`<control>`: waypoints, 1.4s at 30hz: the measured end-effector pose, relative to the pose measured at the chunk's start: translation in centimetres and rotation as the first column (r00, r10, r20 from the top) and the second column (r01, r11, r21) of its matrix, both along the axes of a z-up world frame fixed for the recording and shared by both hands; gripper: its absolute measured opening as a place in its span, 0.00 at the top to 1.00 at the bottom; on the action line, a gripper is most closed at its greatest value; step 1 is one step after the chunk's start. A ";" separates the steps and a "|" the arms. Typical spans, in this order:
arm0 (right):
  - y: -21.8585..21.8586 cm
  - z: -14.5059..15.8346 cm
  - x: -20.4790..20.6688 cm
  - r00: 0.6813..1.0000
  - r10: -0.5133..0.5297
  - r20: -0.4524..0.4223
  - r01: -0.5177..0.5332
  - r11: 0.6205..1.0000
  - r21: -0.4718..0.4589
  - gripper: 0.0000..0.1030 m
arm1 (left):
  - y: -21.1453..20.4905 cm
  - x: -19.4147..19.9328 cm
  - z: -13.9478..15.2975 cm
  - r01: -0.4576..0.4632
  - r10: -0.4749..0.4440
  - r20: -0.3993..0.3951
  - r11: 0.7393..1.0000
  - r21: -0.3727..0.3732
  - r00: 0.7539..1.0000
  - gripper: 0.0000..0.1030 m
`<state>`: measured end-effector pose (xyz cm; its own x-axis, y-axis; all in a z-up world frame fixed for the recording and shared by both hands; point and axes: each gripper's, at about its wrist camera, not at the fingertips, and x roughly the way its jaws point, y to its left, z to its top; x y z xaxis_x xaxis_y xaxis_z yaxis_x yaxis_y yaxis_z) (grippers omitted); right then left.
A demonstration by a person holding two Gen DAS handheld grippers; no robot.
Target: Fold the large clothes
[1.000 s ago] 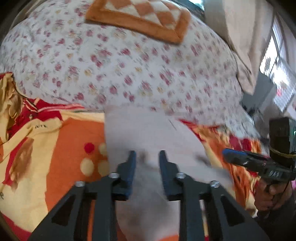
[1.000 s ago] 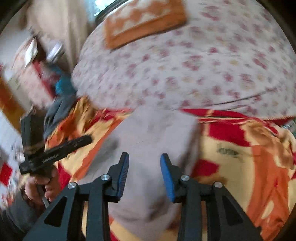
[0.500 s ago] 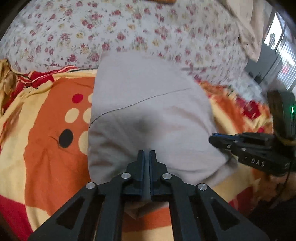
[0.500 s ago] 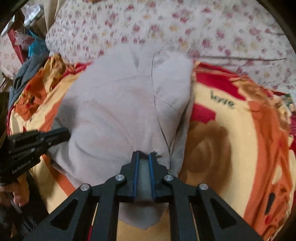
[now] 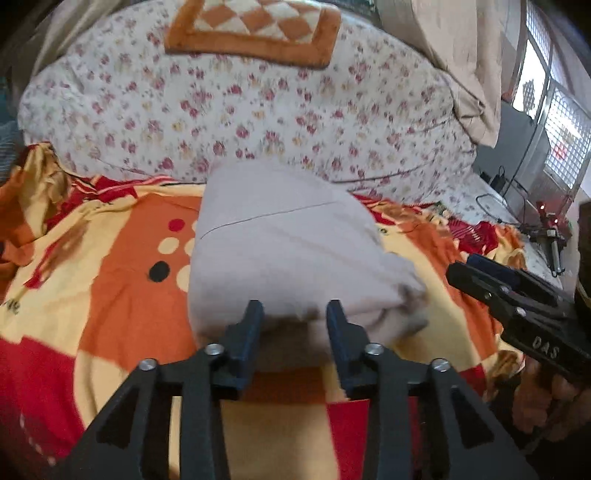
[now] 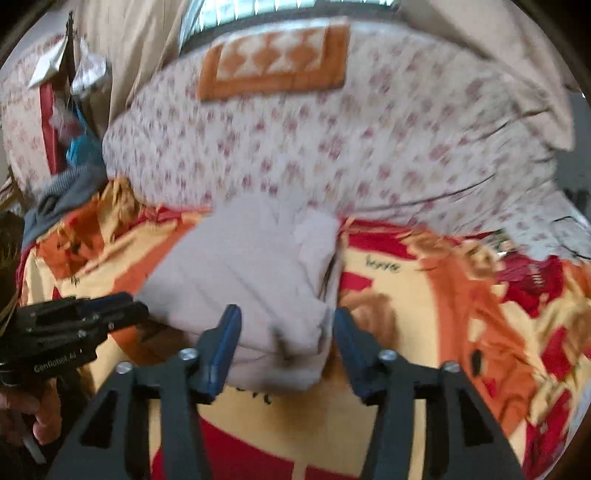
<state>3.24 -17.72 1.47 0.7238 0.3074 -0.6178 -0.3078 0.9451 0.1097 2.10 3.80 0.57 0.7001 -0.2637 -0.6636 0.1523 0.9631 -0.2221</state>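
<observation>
A pale grey folded garment (image 5: 284,251) lies on the orange, red and yellow blanket (image 5: 122,295); it also shows in the right wrist view (image 6: 251,280). My left gripper (image 5: 295,317) is open and empty, its fingertips just at the garment's near edge. My right gripper (image 6: 286,328) is open and empty, its fingers astride the garment's near right corner. Each gripper shows in the other's view: the right one at the right edge of the left wrist view (image 5: 517,295), the left one at the left of the right wrist view (image 6: 74,328).
A floral quilt (image 5: 258,103) is heaped behind the garment, with an orange checkered pillow (image 5: 255,29) on top. Cables and small devices (image 5: 546,229) lie at the far right. Grey and blue clothes (image 6: 66,184) are piled at the left.
Both grippers were shut on the garment's near edge half a second ago. Now both have opened, let it go and drawn back a little. The garment rests folded on the blanket.
</observation>
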 end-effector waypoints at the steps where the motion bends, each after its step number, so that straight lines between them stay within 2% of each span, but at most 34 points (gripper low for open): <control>1: 0.1 0.3 -0.7 1.000 0.002 0.016 -0.002 1.000 0.010 0.46 | -0.1 -0.4 0.3 -0.011 0.011 0.003 1.000 0.004 1.000 0.52; 3: 0.1 0.7 -2.0 0.998 -0.030 0.048 0.029 1.000 0.008 0.43 | -0.5 -1.1 0.8 -0.045 0.045 0.005 0.999 0.029 0.999 0.35; 4: -0.1 0.6 -2.6 0.997 -0.051 0.057 0.051 0.999 0.003 0.38 | -0.8 -1.5 0.9 -0.056 0.056 0.010 0.997 0.045 0.998 0.35; 7: -0.9 0.6 -4.0 0.992 -0.113 0.050 0.113 0.994 0.005 0.37 | -2.0 -2.7 1.2 -0.074 0.073 0.013 0.991 0.114 0.997 0.33; 10: -2.1 0.6 -5.2 0.987 -0.151 -0.051 0.151 0.989 -0.002 0.37 | -2.5 -4.4 2.0 -0.120 0.116 0.036 0.981 0.151 0.993 0.32; 13: -3.2 0.7 -6.9 0.977 -0.200 -0.074 0.197 0.979 -0.046 0.37 | -3.1 -6.1 3.4 -0.169 0.158 0.070 0.967 0.193 0.985 0.32; 15: -3.7 1.2 -8.2 0.975 -0.199 -0.094 0.196 0.980 -0.043 0.37 | -3.5 -7.0 4.3 -0.210 0.196 0.082 0.952 0.224 0.977 0.32; 17: -4.0 1.7 -9.0 0.975 -0.193 -0.107 0.189 0.981 -0.042 0.37 | -3.4 -8.0 5.2 -0.230 0.214 0.101 0.951 0.206 0.972 0.32; 19: -3.9 2.6 -9.8 0.977 -0.189 -0.099 0.184 0.981 -0.059 0.36 | -3.4 -8.6 6.0 -0.213 0.200 0.088 0.962 0.170 0.976 0.32; 22: -3.7 4.2 -10.9 0.981 -0.181 -0.074 0.177 0.982 -0.059 0.34 | -3.7 -9.3 6.9 -0.191 0.181 0.072 0.968 0.164 0.981 0.32; 24: -3.5 5.2 -11.4 0.982 -0.181 -0.054 0.178 0.982 -0.070 0.33 | -4.1 -10.0 7.6 -0.179 0.166 0.091 0.971 0.156 0.982 0.32; 32: -3.5 7.2 -12.1 0.980 -0.196 -0.041 0.192 0.978 -0.077 0.33 | -4.9 -11.0 8.8 -0.179 0.159 0.117 0.966 0.188 0.980 0.32; 42: -3.4 7.5 -12.2 0.980 -0.195 -0.038 0.192 0.978 -0.082 0.33 | -5.2 -11.5 9.2 -0.181 0.153 0.141 0.960 0.211 0.978 0.32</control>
